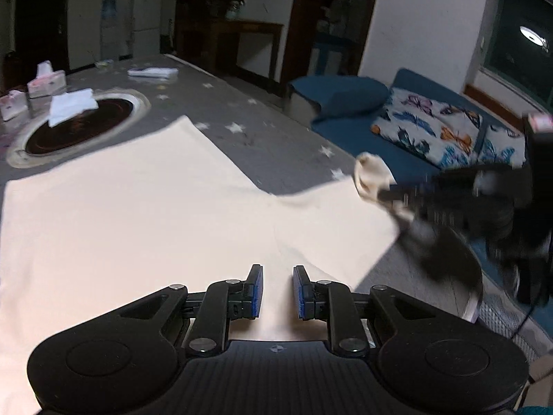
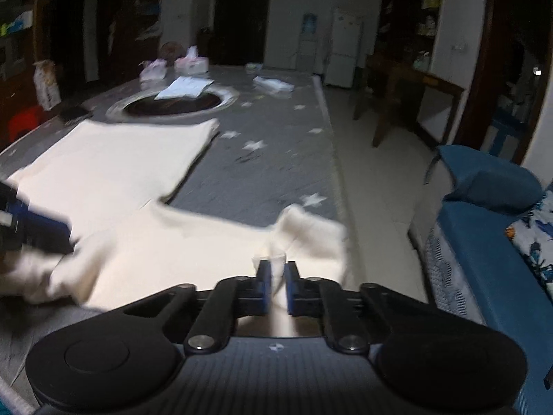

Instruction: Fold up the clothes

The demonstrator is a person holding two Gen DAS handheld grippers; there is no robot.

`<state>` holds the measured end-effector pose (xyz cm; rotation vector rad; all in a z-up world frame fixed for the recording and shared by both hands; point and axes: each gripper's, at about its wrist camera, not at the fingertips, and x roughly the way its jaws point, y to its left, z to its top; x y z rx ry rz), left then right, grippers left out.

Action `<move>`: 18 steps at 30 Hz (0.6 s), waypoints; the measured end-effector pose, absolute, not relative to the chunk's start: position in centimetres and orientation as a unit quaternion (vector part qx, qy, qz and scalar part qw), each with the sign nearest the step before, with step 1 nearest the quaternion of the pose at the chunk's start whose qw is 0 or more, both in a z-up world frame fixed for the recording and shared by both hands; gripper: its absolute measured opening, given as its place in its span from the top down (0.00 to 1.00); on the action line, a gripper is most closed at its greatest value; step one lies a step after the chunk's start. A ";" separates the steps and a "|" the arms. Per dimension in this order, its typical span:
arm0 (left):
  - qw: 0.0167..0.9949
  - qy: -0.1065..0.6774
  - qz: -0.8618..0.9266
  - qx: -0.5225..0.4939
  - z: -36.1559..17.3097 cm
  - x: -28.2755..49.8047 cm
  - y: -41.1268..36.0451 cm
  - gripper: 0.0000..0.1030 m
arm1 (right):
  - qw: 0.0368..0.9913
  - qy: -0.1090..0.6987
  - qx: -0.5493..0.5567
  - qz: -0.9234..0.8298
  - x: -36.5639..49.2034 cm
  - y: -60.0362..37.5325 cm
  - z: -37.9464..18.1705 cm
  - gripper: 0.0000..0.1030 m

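Note:
A cream garment (image 1: 138, 207) lies spread on the grey star-patterned table cover (image 1: 269, 128). My left gripper (image 1: 278, 290) hovers over its near part with a gap between the blue pads and nothing in them. My right gripper (image 2: 275, 287) is shut on the garment's sleeve end (image 2: 304, 231), which bunches up past the pads. In the left wrist view the right gripper (image 1: 387, 190) appears blurred at the right, with the sleeve tip (image 1: 371, 173) in it. In the right wrist view the left gripper (image 2: 38, 228) is at the left edge over the garment (image 2: 114, 169).
A round dark hotplate (image 1: 79, 124) is set in the table beyond the garment, with a white cloth (image 1: 71, 105) on it. Tissue boxes (image 1: 45, 81) and folded whites (image 1: 153, 72) lie farther back. A blue sofa (image 1: 408, 131) with butterfly cushions stands to the right.

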<state>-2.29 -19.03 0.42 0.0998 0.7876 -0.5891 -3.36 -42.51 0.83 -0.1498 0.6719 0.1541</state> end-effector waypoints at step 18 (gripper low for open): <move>0.874 0.366 -0.305 0.096 0.1 -3.3 -20.1 0.79 | 0.955 0.293 0.020 -0.035 -2.5 -50.6 1.3 0.96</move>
